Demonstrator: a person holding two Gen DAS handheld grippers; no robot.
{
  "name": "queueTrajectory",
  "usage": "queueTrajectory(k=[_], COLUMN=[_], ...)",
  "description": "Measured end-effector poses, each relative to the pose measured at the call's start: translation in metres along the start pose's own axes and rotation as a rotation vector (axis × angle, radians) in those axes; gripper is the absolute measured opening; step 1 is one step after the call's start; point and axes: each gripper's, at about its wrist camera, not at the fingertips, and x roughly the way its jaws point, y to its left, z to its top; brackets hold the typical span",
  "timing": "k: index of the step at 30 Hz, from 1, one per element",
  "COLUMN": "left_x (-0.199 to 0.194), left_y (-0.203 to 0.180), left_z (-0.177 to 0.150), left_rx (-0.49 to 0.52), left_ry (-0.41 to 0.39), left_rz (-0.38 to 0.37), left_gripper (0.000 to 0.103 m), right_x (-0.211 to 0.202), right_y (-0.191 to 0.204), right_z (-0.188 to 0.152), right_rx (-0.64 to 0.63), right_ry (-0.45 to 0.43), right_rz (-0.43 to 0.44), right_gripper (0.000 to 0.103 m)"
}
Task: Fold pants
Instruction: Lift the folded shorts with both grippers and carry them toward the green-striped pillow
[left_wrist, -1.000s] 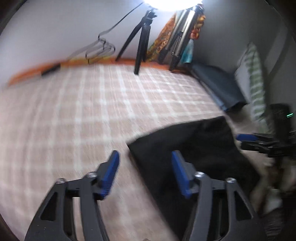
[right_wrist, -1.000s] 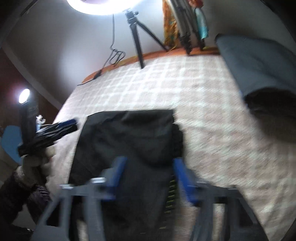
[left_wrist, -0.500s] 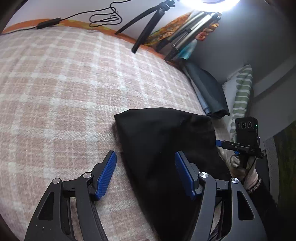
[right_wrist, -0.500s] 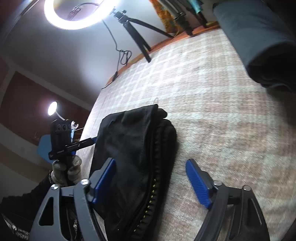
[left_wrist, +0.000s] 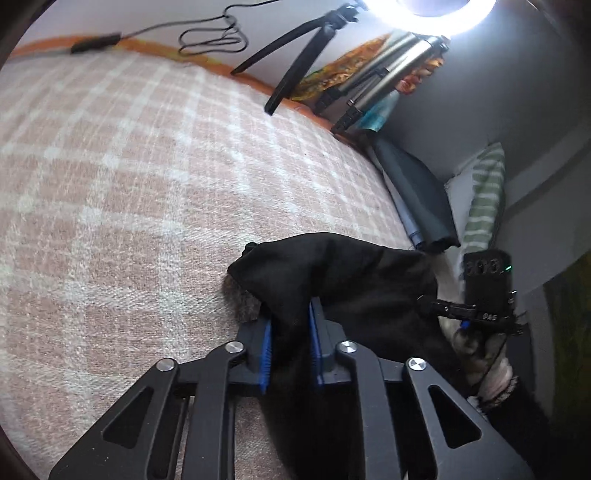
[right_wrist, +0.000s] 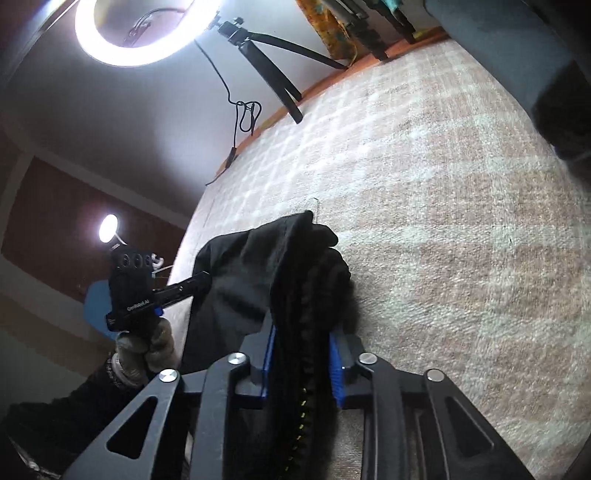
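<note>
The black pants (left_wrist: 332, 273) lie bunched at the near edge of a pink checked bed cover (left_wrist: 129, 184). My left gripper (left_wrist: 290, 332) is shut on the left corner of the folded pants, which is raised a little off the cover. My right gripper (right_wrist: 301, 350) is shut on the right side of the pants (right_wrist: 258, 266), over the thick ribbed waistband edge. Each gripper shows in the other's view: the right one (left_wrist: 443, 308) reaches into the cloth from the right, the left one (right_wrist: 192, 284) from the left.
A ring light (right_wrist: 136, 33) on a tripod (right_wrist: 273, 74) stands at the far edge of the bed, with a cable (left_wrist: 210, 35). A folded grey cloth (left_wrist: 417, 199) and a green striped pillow (left_wrist: 484, 195) lie at the right. More tripods (left_wrist: 373, 92) lean at the back wall.
Both grippers were open over the pants half a second ago. Both have now closed on the cloth, and the gripped corners have risen and bunched.
</note>
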Motion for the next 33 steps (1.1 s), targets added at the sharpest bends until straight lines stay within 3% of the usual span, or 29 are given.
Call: queueTrajectory(k=[6, 9, 19, 33], left_x=[-0.013, -0.026, -0.052, -0.005], left_y=[-0.019, -0.039, -0.114, -0.222], left_z=[-0.001, 0.000, 0.020, 0.082], left_rx=[0.066, 0.146, 0.351, 0.534], left_ry=[-0.059, -0.101, -0.215, -0.281], left_rz=[0.023, 0.032, -0.019, -0.148], left_gripper=[0.011, 0.011, 0.010, 0.010], right_x=[-0.016, -0.028, -0.108, -0.227], right_y=[0.026, 0.040, 0.076, 0.068], right_z=[-0.010, -0.014, -0.030, -0.005], right_rx=[-0.047, -0.067, -0.122, -0.125], right_ry=[-0.069, -0.110, -0.327, -0.579], right_rz=[-0.083, -0.103, -0.163, -0.316], right_gripper=[0.015, 0.015, 0.014, 0.014])
